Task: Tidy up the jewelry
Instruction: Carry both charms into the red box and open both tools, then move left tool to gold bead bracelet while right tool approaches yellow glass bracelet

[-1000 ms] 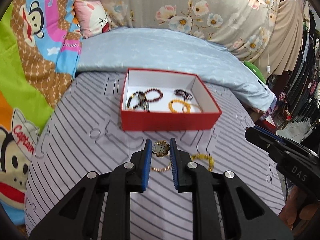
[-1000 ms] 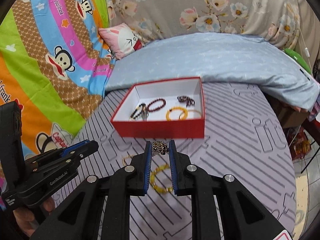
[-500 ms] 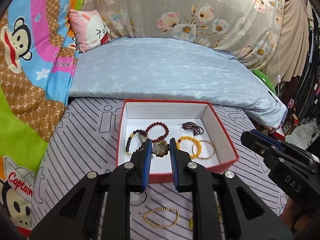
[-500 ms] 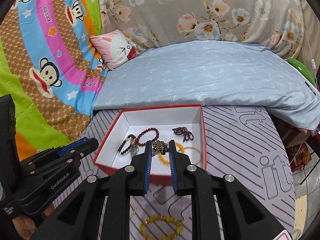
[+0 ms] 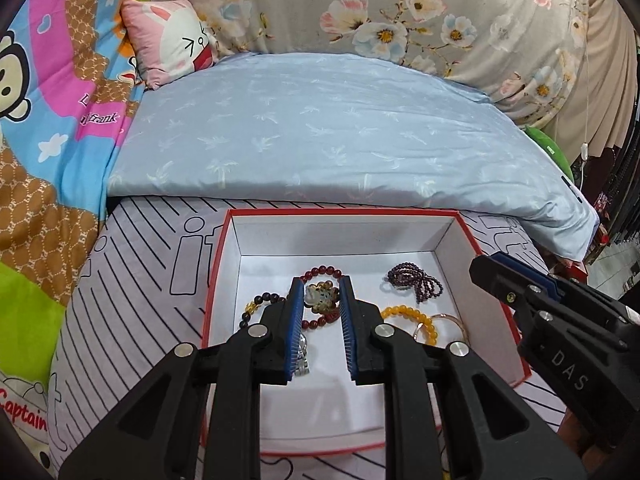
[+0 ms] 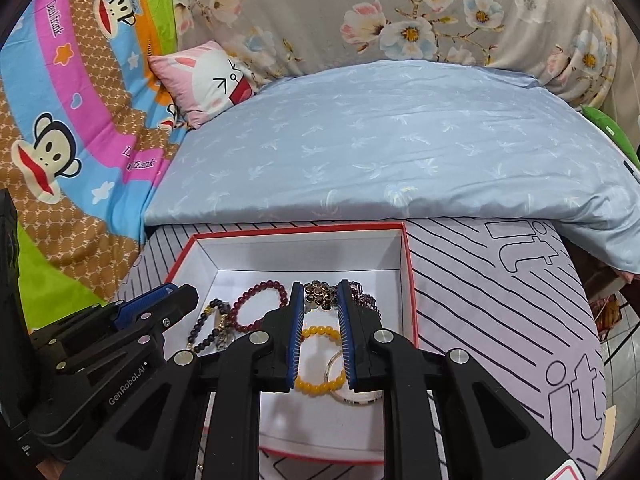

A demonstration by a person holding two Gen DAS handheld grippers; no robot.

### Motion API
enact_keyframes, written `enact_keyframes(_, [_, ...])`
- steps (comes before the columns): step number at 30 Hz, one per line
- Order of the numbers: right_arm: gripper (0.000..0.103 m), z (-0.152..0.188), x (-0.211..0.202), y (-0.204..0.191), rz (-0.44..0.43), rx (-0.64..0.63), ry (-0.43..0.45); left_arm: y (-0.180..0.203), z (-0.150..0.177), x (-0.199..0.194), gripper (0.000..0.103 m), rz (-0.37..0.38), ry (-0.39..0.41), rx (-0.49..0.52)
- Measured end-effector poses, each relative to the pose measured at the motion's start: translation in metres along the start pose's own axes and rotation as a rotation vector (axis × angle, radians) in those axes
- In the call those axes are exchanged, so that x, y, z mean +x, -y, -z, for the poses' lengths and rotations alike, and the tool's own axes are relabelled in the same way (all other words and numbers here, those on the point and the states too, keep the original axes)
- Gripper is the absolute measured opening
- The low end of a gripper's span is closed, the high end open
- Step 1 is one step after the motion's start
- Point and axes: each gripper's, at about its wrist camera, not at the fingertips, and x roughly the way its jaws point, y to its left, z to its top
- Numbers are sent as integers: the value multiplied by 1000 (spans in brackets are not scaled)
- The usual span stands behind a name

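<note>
A red box with a white inside (image 5: 448, 232) (image 6: 406, 256) lies on the striped bed cover. My left gripper (image 5: 319, 294) is shut on a flower-shaped pendant (image 5: 319, 298) and holds it over the box. My right gripper (image 6: 319, 296) is shut on a dark beaded brooch (image 6: 319, 294), also over the box. In the box lie a red bead bracelet (image 6: 258, 306), a dark bead bracelet (image 6: 208, 326), a purple bead bracelet (image 5: 414, 282), an orange bead bracelet (image 6: 318, 360) and a thin bangle (image 5: 444, 322).
A light blue pillow (image 5: 328, 136) lies behind the box. A pink rabbit cushion (image 6: 208, 76) and a cartoon monkey blanket (image 6: 60, 120) are at the left. The bed's edge is at the right (image 6: 596, 320).
Both grippers have moved forward from above the loose jewelry on the cover to over the box, each still holding its piece. The box now fills the near view.
</note>
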Motion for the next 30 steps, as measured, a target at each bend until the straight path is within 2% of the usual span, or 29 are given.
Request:
enact_keyframes(10, [17, -1, 28, -2, 2, -3, -42, -4, -3, 25, 18, 0, -29, -11])
enact_keyframes(11, [20, -1, 27, -2, 4, 0, -35, -4, -3, 25, 18, 4, -29, -10])
enact_keyframes(12, [22, -2, 27, -2, 5, 1, -33, -4, -3, 26, 23, 2, -30, -6])
enact_keyframes(13, [23, -2, 26, -2, 7, 3, -30, -5, -3, 25, 36, -3, -28, -10])
enact_keyframes(15, [27, -3, 22, -2, 15, 3, -17, -7, -4, 20, 51, -14, -5, -26])
enact_keyframes(17, [33, -4, 14, -1, 22, 5, 2, -8, -5, 14, 52, -15, 10, -27])
enact_keyframes(22, [33, 0, -11, 2, 5, 14, 25, -15, -2, -5, 52, -14, 24, -42])
enact_keyframes(30, [33, 36, -56, -2, -3, 9, 29, -33, 26, -52, 55, -26, 58, -102])
